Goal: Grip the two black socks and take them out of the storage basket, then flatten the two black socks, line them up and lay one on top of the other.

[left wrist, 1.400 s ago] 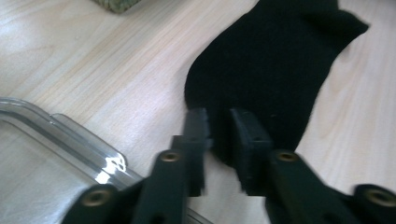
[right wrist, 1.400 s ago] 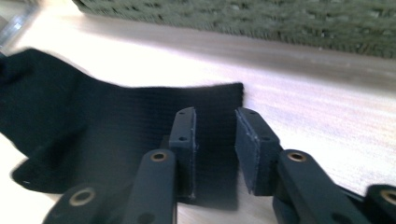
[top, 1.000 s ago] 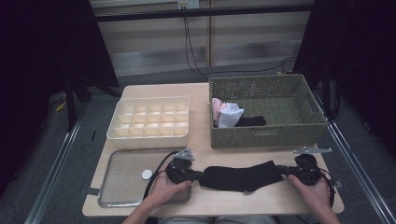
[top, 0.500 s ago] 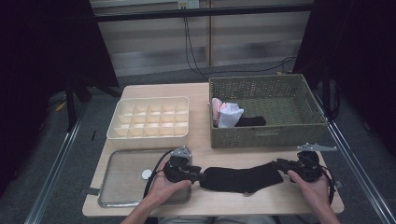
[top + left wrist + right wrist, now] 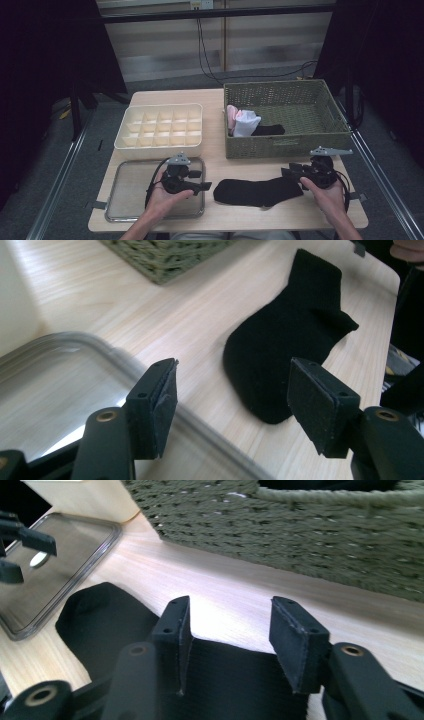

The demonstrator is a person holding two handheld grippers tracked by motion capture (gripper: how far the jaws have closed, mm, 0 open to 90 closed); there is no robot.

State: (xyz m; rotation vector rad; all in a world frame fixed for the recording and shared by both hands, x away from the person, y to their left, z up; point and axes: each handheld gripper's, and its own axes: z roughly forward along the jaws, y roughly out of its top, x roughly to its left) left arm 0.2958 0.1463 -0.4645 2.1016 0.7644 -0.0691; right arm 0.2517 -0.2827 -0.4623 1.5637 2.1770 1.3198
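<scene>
Black sock flat on table, lower centre of high view, between 2 grippers. Left gripper lower left, over metal tray edge, jaws just opened, nothing between. Right gripper lower right, jaws just opened, released above sock cuff. Wicker basket upper right.

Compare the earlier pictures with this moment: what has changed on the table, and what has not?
Both have let go of the black sock: the left hand-held gripper and right hand-held gripper have just been opening and drawn back from its ends. The sock now lies loose on the table. Basket, divided box and tray stayed put.
</scene>
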